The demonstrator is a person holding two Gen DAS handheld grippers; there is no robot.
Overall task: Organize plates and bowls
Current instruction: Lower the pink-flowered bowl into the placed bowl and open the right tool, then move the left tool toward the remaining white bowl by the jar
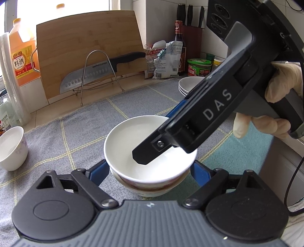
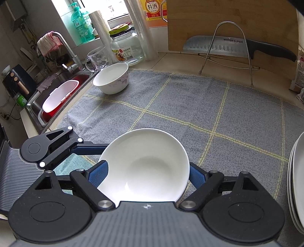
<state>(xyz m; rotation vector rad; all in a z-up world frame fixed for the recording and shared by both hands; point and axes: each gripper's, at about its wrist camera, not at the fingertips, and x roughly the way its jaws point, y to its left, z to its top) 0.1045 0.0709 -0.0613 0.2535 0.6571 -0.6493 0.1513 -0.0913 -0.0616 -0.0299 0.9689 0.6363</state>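
A: What are the grippers doing?
B: Left gripper [image 1: 150, 169] and right gripper [image 2: 146, 175] are both clamping the round white ceramic bowl [image 1: 150, 150], sitting between their blue pads

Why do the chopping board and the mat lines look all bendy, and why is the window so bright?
Both wrist views use fisheye lenses, so straight things curve: the chopping board bows in the left view, the mat stripes arc in the right. Daylight washes the window out white in the right view, and the bowl glares there. Both are sharp.
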